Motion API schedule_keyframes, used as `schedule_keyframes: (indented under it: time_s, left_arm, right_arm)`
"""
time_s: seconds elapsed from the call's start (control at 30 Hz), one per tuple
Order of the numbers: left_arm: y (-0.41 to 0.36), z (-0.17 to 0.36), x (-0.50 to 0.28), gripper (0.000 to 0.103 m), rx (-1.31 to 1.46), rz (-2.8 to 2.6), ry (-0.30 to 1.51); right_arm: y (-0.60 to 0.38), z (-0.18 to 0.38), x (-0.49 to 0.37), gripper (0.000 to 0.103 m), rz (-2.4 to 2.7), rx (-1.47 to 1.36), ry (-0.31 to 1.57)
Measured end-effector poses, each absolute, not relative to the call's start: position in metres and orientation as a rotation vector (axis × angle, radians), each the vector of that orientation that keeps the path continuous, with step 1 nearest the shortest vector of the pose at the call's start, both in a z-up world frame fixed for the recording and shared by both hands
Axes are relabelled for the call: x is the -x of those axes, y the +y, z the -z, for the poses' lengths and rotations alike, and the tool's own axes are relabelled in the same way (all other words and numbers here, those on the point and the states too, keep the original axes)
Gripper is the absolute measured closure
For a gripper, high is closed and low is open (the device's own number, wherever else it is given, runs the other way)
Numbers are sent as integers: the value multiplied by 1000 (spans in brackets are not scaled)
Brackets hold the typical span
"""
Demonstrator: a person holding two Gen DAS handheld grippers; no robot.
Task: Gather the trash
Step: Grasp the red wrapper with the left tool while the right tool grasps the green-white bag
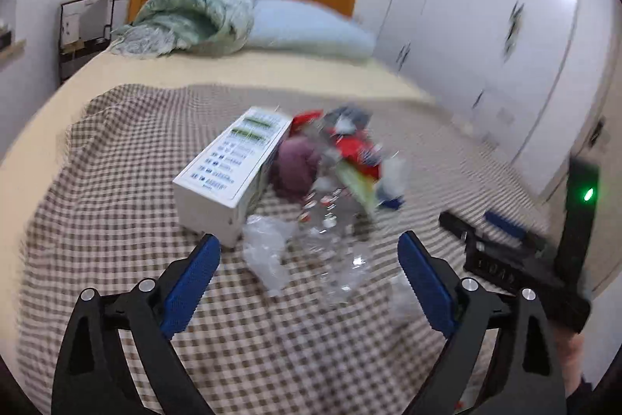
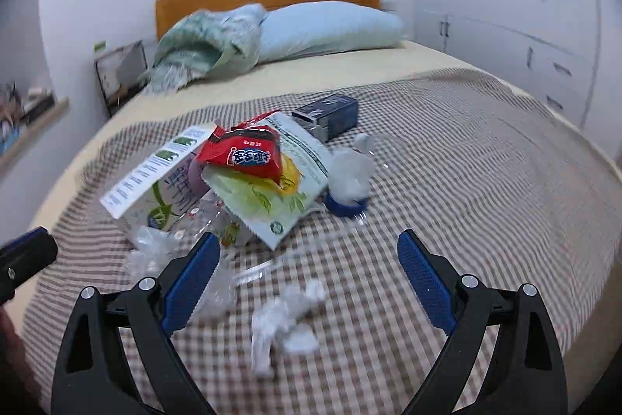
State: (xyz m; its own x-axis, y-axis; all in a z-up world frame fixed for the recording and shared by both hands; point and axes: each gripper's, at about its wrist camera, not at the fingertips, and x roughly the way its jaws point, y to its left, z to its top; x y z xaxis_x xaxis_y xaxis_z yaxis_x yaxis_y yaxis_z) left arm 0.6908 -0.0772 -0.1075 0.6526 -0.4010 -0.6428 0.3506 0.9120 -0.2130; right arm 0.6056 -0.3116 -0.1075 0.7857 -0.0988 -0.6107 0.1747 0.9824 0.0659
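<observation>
While a checked blanket [image 2: 447, 158] covers the bed's foot and white cupboards [image 2: 505, 6] line its right side, the trash pile [image 2: 248, 177] lies mid-blanket, ahead of the spread, empty left claw [image 1: 309, 253] and ahead-left of the spread right claw [image 2: 309, 251], crumpled paper [image 2: 283, 321] between its fingers.

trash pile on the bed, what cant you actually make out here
- Purple item: left wrist view, blurred and partly behind the white carton; what it is stays unclear.
- Clear plastic bottle: left wrist view, motion blur hides its outline and label.
- Dark blue box: right wrist view, print too small to read.
- Crumpled white paper: right wrist view, blurred; one piece or several, unclear.
</observation>
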Motion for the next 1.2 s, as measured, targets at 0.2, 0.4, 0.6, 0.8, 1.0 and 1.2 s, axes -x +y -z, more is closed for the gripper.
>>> schedule_keyframes:
  time_s: [0.2,0.4,0.6,0.8,1.0,1.2]
  left_arm:
    - [-132,95,-775,27,89,477,865]
    - [-194,107,-862,27,11,413,996]
    - [-215,127,-894,60,-84,339,1075]
    - [-191,93,-884,103,12,377,975]
    - [-173,75,-880,99,80,412,955]
    - [-192,121,-913,25,165,520,1141]
  right_arm:
    - [-334,126,-629,10,188,-125,681]
    - [-367,147,-637,8,196,-177,759]
    - [-379,147,-640,8,127,-265,750]
    - [-371,158,-654,8,12,-329,774]
    - [-372,170,-671,8,-87,-495,794]
    - [-349,155,-671,8,-91,-383,786]
